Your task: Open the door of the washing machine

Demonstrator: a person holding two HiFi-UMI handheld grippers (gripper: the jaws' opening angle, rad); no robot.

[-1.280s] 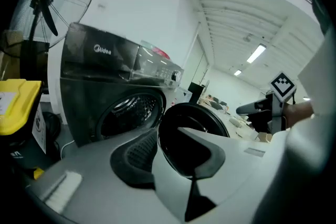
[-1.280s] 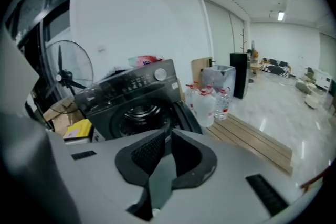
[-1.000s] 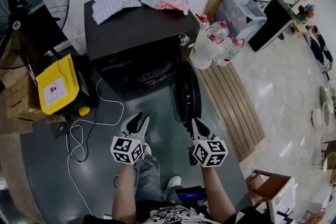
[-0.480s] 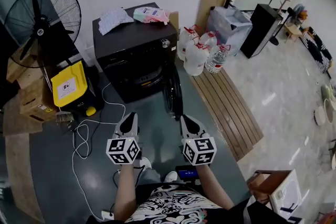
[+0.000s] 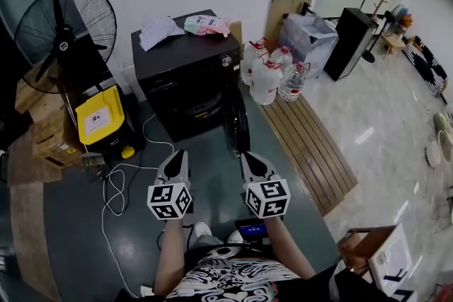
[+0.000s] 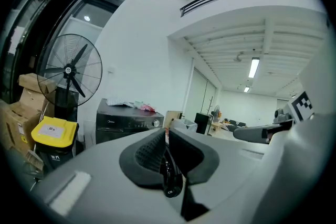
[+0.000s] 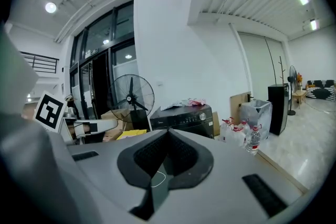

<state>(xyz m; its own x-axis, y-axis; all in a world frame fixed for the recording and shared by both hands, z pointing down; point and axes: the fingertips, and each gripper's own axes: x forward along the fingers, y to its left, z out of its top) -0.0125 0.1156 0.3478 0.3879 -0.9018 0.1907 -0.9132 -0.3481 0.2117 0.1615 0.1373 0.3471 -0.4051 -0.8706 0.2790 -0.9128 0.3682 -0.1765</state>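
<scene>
Now the black front-loading washing machine [image 5: 185,56] is standing far ahead, its round door [image 5: 239,125] hanging open on the right. Nearer, the left gripper [image 5: 177,155] has just been closing its jaws together on nothing; the right gripper [image 5: 248,156] is holding its jaws together, empty.

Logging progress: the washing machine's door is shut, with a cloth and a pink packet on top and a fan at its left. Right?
No: the head view shows the washing machine with its door swung open at its right. The cloth and pink packet do lie on top, and the fan stands at its left.
</scene>
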